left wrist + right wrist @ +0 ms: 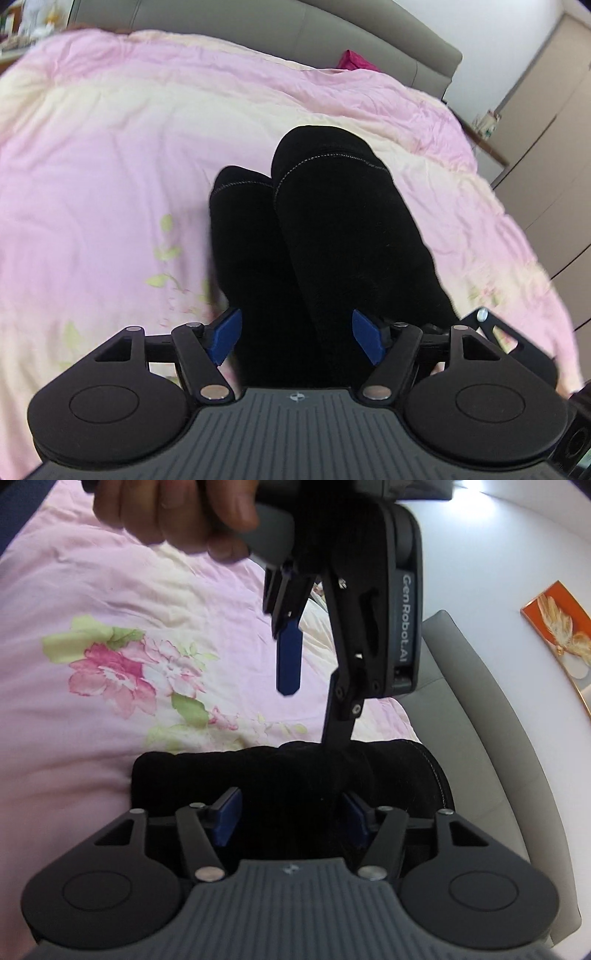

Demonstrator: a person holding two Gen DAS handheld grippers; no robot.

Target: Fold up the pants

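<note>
The black pants (pixel 332 236) are lying folded on the pink quilt (pixel 110 166), two rounded thicknesses of cloth side by side, each showing a line of pale stitching near its far end. In the right wrist view they are sitting as one dark bundle (pixel 258 775) near the edge of the quilt (pixel 74 720), just beside the grey padded headboard (pixel 476 716). Your left gripper (pixel 297 338) is hanging right over the near end of the pants with its blue pads (pixel 225 338) standing well apart; dark cloth is lying between them, but neither pad is pressing on it. Your right gripper (pixel 291 821) is sitting low over the bundle, its blue pads (pixel 227 821) also apart with cloth in the gap and no visible squeeze. From the right wrist view your left gripper (pixel 314 716) is coming in from above, one finger tip meeting the top of the pants and the other pad hanging clear over the flower print (pixel 122 672). Your hand (pixel 173 513) is wrapping the grey handle at the top edge. A grey headboard (pixel 258 33) is running behind the quilt in the left view, with a bright pink cloth (pixel 356 61) against it. An orange picture (pixel 557 627) is hanging on the white wall.
</note>
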